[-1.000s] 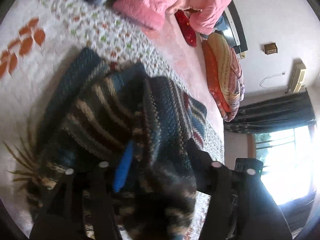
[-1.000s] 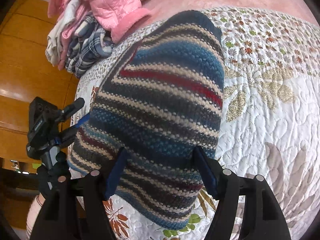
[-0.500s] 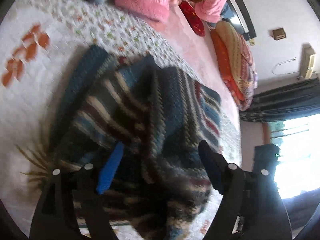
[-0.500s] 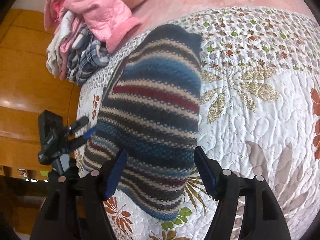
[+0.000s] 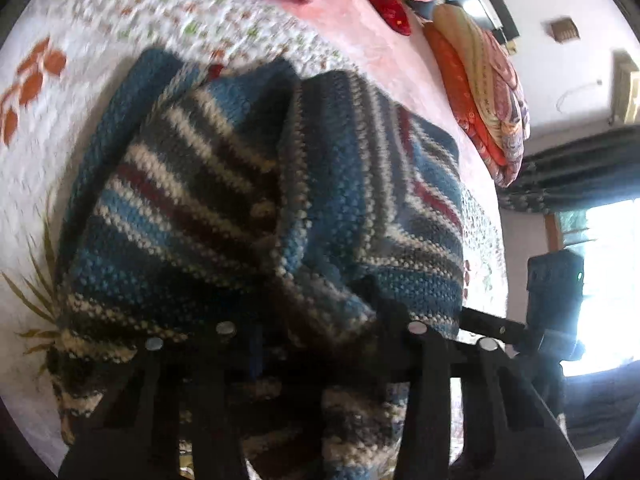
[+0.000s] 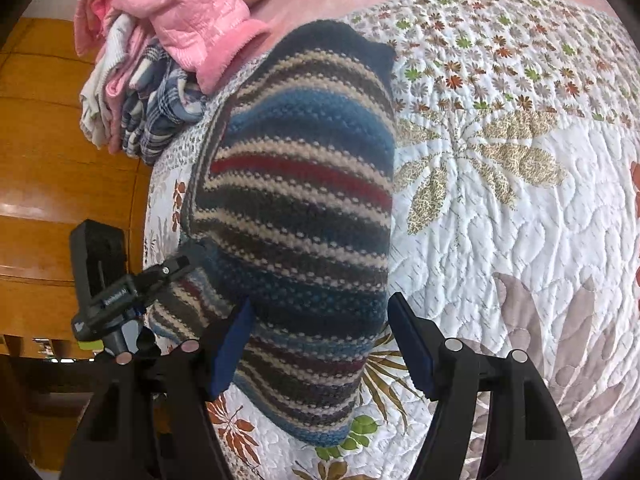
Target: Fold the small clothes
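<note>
Right tool (image 6: 320, 344) wide open, blue pads astride striped knit (image 6: 304, 208).

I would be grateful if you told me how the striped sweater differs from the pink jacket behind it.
The striped sweater is a coarse knit in blue, grey, cream and red bands; the pink jacket is plain, smooth and quilted. The sweater lies spread on the floral quilt; the jacket is heaped on a pile over a plaid garment. Both are on the bed.
</note>
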{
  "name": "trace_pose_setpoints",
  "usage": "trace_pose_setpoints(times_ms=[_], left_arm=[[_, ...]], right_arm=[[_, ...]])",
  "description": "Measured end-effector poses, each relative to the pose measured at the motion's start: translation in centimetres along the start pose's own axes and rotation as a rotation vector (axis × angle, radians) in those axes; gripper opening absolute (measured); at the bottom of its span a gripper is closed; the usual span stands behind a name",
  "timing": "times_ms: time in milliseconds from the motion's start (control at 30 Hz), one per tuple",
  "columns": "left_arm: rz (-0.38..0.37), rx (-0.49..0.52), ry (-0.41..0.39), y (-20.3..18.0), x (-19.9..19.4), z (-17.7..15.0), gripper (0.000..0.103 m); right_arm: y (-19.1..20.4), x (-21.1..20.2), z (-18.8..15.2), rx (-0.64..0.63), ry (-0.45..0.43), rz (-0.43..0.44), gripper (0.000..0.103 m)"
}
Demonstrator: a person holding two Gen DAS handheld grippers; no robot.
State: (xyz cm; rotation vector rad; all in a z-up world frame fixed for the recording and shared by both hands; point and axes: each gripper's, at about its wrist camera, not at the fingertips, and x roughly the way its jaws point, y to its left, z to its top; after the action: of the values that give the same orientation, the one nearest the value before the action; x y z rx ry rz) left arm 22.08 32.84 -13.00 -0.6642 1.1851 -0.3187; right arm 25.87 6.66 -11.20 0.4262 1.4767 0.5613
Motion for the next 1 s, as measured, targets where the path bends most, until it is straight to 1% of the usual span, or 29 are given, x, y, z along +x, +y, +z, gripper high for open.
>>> trace_pose_setpoints(times_ms=[33, 67, 133, 300, 400, 500, 600, 667, 767, 833, 867, 933, 1000], left_arm=[[0.001, 0.006, -0.012, -0.3, -0.3, 0.0, 0.032], [-0.004, 0.005, -0.03, -0.6, -0.8, 0.2, 0.03], [-0.036, -0.004, -0.071, -0.9, -2.3, 0.8, 0.027], [-0.075, 0.025, -0.155, -1.7, -6.6, 2.2, 0.025], [-0.068, 0.034, -0.191, -1.2, -8.9, 2.5, 0.025], [-0.04, 0.038, -0.215, 0.6, -10.7, 2.5, 0.025], [0.016, 0.035, -0.179, 2.8, -10.0, 2.1, 0.025], [0.053, 0.034, -0.144, 4.4, -8.8, 1.4, 0.025], [0.084, 0.051, -0.112, 5.3, -7.3, 1.1, 0.027], [0.116, 0.072, -0.087, 5.5, -6.1, 1.0, 0.029], [0.123, 0.07, -0.078, 5.7, -5.7, 0.9, 0.03], [0.122, 0.057, -0.077, 6.1, -5.2, 0.7, 0.035], [0.123, 0.052, -0.078, 6.2, -5.0, 0.4, 0.037]], right_arm=[[0.0, -0.1, 0.1, -0.001, -0.003, 0.0, 0.07], [0.0, -0.2, 0.1, -0.003, -0.007, 0.001, 0.07], [-0.1, -0.4, 0.1, -0.002, -0.012, 0.009, 0.07], [-0.3, -0.7, -0.1, -0.001, -0.015, 0.058, 0.07], [0.0, -0.1, -0.3, 0.011, 0.001, 0.093, 0.07], [0.9, 0.8, -0.5, 0.008, 0.024, 0.127, 0.07], [1.9, 2.1, -0.9, -0.015, 0.059, 0.13, 0.07], [2.6, 3.1, -1.2, -0.041, 0.082, 0.109, 0.07], [3.2, 4.1, -1.6, -0.077, 0.092, 0.052, 0.07], [3.0, 4.6, -1.7, -0.076, 0.099, 0.026, 0.059], [2.8, 4.8, -1.8, -0.074, 0.101, 0.014, 0.057], [2.5, 4.9, -1.9, -0.079, 0.104, -0.001, 0.048], [2.3, 5.0, -1.9, -0.089, 0.108, -0.024, 0.045]])
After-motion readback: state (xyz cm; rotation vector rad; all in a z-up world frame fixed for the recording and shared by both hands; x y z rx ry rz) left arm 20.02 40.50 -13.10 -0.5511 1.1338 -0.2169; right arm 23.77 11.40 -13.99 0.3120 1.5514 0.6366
